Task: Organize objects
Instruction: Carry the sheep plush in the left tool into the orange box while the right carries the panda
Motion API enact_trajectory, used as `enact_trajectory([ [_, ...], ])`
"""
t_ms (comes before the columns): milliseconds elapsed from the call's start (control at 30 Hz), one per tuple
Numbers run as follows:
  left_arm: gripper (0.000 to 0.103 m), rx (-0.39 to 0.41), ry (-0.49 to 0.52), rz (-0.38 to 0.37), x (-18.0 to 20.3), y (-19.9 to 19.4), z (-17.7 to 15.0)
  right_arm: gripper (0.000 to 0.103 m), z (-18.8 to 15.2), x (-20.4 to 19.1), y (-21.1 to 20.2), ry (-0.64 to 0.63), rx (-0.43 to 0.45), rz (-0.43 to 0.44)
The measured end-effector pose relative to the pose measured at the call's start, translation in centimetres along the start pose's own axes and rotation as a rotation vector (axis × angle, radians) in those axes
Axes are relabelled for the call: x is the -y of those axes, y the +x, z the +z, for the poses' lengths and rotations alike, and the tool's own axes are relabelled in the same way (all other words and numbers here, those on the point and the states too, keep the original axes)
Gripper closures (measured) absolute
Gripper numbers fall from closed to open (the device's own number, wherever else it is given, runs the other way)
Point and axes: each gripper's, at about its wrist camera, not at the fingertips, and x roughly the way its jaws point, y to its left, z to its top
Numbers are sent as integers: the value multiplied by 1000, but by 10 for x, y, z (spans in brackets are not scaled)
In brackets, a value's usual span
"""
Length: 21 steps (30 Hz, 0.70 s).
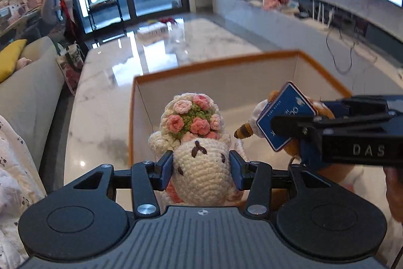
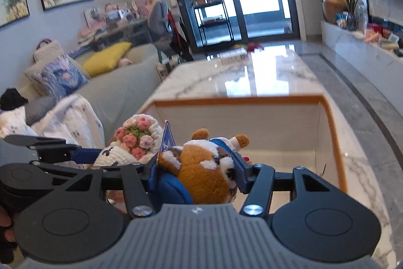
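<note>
Crocheted yarn gives under the left gripper (image 1: 201, 165), clenched across the sheep doll (image 1: 199, 143) at its head. At its 3 o'clock the right gripper (image 2: 196, 168) squeezes the light, soft fox plush (image 2: 204, 175) at mid-body, both above the orange-rimmed box (image 1: 252, 59)

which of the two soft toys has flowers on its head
The crochet sheep, held by the left hand-held gripper. It wears pink flowers on its head; the brown plush in the right hand-held gripper has none.
</note>
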Motion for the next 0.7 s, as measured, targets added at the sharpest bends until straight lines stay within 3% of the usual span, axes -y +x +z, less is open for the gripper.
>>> enact_trajectory([
  [100,50,-21,10,-16,5,-3,-7,46,-9,5,2,5,-34,-19],
  [233,50,-56,-76,-71,0,-9,-13,46,-21,12,4,37,-98,-48],
  [400,50,-71,-46,-35,12,-29,-25,46,-39,11,-16,36,-127,-43],
  [700,49,-131,-56,-65,33,-56,-45,46,-68,2,-53,9,-190,-48],
])
